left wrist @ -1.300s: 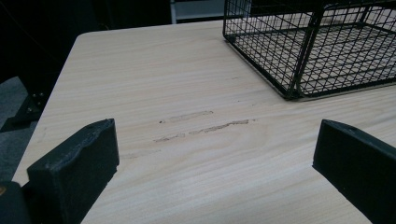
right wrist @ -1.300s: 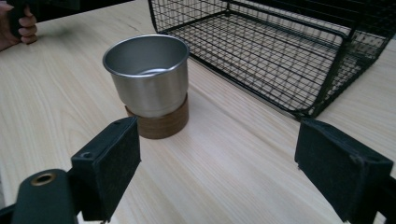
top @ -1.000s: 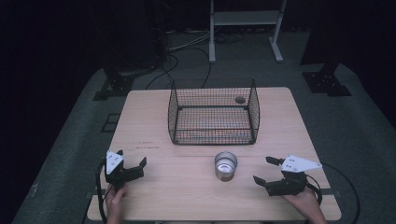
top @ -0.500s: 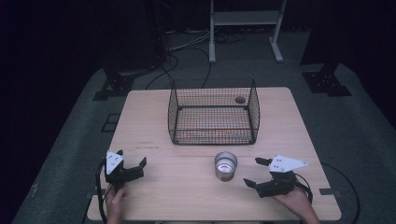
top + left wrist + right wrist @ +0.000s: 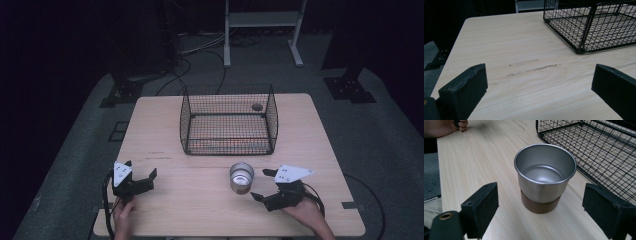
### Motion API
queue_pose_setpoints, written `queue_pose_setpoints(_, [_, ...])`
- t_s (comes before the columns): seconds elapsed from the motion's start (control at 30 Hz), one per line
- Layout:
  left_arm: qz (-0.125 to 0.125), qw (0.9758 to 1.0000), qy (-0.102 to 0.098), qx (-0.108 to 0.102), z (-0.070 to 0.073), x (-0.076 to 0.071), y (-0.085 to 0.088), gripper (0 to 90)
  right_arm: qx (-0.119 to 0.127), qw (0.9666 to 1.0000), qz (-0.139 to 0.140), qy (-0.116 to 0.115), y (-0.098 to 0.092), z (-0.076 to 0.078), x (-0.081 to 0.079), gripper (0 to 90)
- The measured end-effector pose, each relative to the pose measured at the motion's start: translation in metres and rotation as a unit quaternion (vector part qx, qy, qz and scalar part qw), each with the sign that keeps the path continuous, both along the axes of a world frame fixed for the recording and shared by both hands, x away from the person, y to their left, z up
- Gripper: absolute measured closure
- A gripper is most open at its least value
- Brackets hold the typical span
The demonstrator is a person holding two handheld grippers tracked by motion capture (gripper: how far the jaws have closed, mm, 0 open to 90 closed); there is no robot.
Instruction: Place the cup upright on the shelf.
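While the steel cup [image 5: 545, 173] is standing upright on the surface [image 5: 200, 200] just in front of the wire basket [image 5: 228, 120], the right hand-held gripper [image 5: 264, 185] is lining up spread wide beside it; an off-centre jaw could tip it. The left hand-held gripper [image 5: 137, 177] is resting released, well apart.

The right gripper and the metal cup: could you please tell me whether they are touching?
Apart. In the right gripper view, the open right gripper has bare table between each of its fingers and the metal cup.
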State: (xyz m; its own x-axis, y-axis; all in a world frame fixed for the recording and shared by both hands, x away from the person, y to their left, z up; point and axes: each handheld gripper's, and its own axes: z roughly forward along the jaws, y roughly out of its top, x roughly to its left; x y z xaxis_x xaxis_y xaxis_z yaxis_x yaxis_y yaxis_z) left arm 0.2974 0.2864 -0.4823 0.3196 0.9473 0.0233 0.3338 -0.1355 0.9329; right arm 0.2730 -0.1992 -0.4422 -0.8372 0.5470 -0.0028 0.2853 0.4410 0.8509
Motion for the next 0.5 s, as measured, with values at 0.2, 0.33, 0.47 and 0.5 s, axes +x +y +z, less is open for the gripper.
queue_pose_setpoints(0.2, [0.0, 1.0, 0.0, 0.0, 0.0, 0.0, 0.0, 0.0, -0.006, 1.0, -0.006, 0.003, 0.007, -0.004, 0.009, 12.8])
queue_pose_setpoints(0.33, [0.0, 1.0, -0.001, 0.0, 0.0, 0.0, 0.0, 0.0, -0.007, 0.9999, -0.008, 0.008, 0.01, -0.008, 0.013, 12.7])
queue_pose_setpoints(0.47, [0.0, 1.0, 0.0, 0.0, 0.0, 0.0, 0.0, 0.0, -0.015, 0.9998, -0.007, 0.01, 0.016, -0.01, 0.016, 10.1])
queue_pose_setpoints(0.5, [0.0, 1.0, 0.0, -0.001, 0.0, 0.0, 0.0, 0.0, -0.016, 0.9998, -0.008, 0.01, 0.017, -0.011, 0.017, 10.1])
